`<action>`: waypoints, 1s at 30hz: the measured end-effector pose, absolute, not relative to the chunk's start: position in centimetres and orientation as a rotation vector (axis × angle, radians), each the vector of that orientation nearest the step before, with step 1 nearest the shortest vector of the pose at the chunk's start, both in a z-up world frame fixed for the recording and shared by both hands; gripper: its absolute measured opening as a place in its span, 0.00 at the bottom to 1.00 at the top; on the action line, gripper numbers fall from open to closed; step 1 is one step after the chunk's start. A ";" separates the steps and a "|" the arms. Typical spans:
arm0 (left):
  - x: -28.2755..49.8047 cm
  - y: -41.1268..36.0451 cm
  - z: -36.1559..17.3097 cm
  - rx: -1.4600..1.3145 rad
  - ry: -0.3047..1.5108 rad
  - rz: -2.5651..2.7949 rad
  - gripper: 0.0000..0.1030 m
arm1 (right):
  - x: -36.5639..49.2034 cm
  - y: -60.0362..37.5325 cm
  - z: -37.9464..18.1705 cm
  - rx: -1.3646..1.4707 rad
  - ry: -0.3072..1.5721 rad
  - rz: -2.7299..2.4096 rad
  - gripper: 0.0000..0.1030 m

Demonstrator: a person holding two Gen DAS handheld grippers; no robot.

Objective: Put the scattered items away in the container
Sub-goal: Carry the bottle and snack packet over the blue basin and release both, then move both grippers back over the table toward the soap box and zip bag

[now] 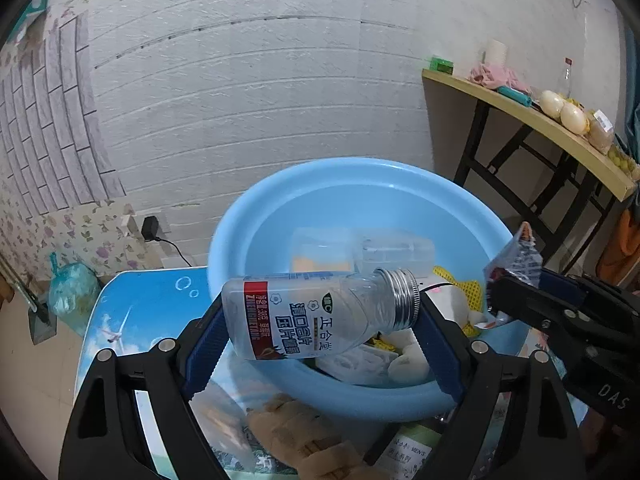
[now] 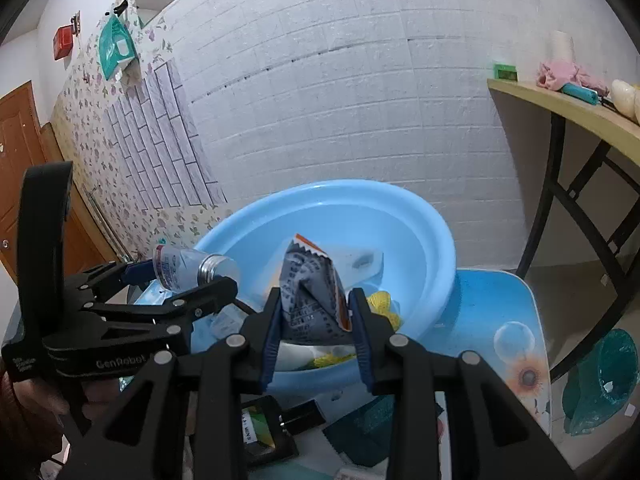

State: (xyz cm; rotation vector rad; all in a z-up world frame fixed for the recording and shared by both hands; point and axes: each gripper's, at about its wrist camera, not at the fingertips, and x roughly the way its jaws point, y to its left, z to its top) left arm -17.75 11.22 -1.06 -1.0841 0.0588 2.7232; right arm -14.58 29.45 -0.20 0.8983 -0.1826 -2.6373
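A light blue plastic basin [image 1: 280, 200] stands on the small blue table; it also shows in the right wrist view [image 2: 420, 216]. My left gripper [image 1: 320, 320] is shut on a clear plastic bottle [image 1: 312, 316] with a silver cap, held sideways over the basin's near rim; the bottle also shows in the right wrist view [image 2: 188, 266]. My right gripper [image 2: 314, 312] is shut on a grey snack packet [image 2: 312, 292] over the basin's near side; the packet also shows in the left wrist view [image 1: 516, 258]. Inside the basin lie a clear box [image 1: 360, 250], a yellow mesh item [image 1: 460, 284] and white items.
A tan plush toy [image 1: 304, 436] and small packages [image 2: 264, 428] lie on the table [image 2: 496, 304] in front of the basin. A wooden side table [image 1: 540, 120] with eggs and clutter stands right. A green bag [image 1: 72, 292] sits on the floor left, a teal bag [image 2: 600, 380] right.
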 end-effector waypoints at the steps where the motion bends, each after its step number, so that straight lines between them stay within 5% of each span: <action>1: -17.9 11.3 -1.2 -1.088 0.062 2.717 0.85 | -14.7 29.4 -0.4 0.904 -0.185 -2.635 0.31; 11: -17.9 11.5 -1.4 -1.090 0.076 2.682 0.85 | -15.5 29.7 -1.6 0.957 -0.230 -2.631 0.34; 17: -17.5 11.5 -0.9 -1.090 0.055 2.670 0.85 | -15.0 29.8 -0.8 0.926 -0.243 -2.652 0.49; 30: -15.1 10.7 0.8 -1.026 0.042 2.654 0.95 | -13.1 29.9 0.2 0.924 -0.234 -2.665 0.49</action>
